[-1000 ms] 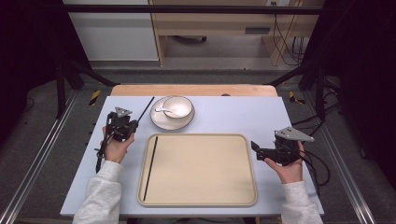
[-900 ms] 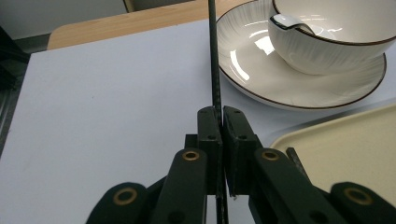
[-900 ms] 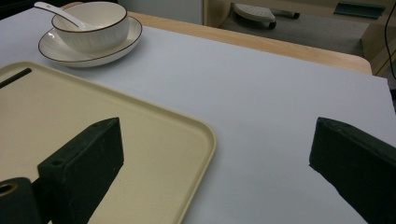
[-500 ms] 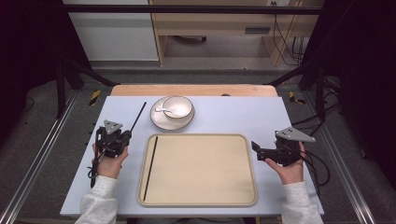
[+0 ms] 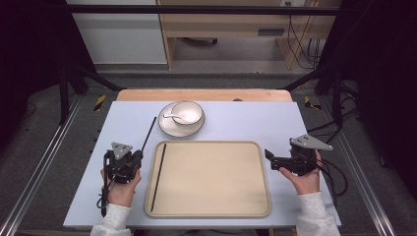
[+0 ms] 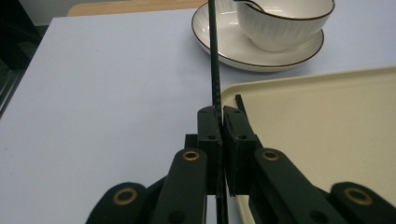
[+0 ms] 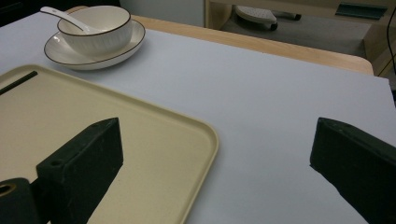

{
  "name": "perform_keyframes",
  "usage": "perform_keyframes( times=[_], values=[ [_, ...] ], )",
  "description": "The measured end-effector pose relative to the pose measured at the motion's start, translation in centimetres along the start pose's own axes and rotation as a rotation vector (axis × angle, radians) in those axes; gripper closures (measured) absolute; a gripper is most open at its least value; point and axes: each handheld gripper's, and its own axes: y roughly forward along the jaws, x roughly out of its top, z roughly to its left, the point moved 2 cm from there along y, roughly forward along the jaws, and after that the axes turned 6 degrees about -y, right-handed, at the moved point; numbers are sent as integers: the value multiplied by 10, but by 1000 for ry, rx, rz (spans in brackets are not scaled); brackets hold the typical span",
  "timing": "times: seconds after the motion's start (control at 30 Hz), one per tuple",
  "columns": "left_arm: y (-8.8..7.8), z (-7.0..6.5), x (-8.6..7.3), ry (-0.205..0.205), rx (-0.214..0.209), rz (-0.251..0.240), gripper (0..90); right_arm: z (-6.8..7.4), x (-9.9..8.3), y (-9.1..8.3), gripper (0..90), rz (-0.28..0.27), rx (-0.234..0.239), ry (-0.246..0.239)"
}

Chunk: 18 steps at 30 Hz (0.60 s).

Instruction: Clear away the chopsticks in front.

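My left gripper [image 5: 136, 155] is shut on a thin black chopstick [image 5: 149, 132] just left of the beige tray [image 5: 211, 214]. The stick points away toward the saucer. In the left gripper view the chopstick [image 6: 214, 60] runs up from between the closed jaws, with the gripper [image 6: 219, 122] over the tray's [image 6: 327, 116] left rim. A second black chopstick [image 5: 158, 177] lies inside the tray along its left side. My right gripper [image 5: 269, 160] is held open beside the tray's right edge, and in its own view the gripper [image 7: 217, 135] has nothing between the jaws.
A white bowl [image 5: 187, 112] with a white spoon [image 5: 172, 116] in it stands on a saucer [image 5: 169, 130] behind the tray. The light blue tabletop [image 5: 255, 118] ends at a wooden strip [image 5: 206, 95] at the far side.
My left gripper has moved toward the near edge of the table, carrying the chopstick with it. The right gripper has stayed where it was.
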Motion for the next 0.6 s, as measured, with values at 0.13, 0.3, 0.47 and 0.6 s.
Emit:
perform_keyframes(
  times=[0.13,0.3,0.47,0.6],
  values=[
    [-4,-11,-3,10,4,-11,861,-1,0,-2,25,-5,2,2],
    [-4,-24,-14,-13,-21,-11,861,0,0,-1,23,-1,0,2],
    [-2,-34,-27,-48,-41,-11,861,0,-1,1,24,4,0,-5],
    [-2,-37,-37,-75,-44,-7,860,1,-1,1,25,9,1,-7]
  ],
)
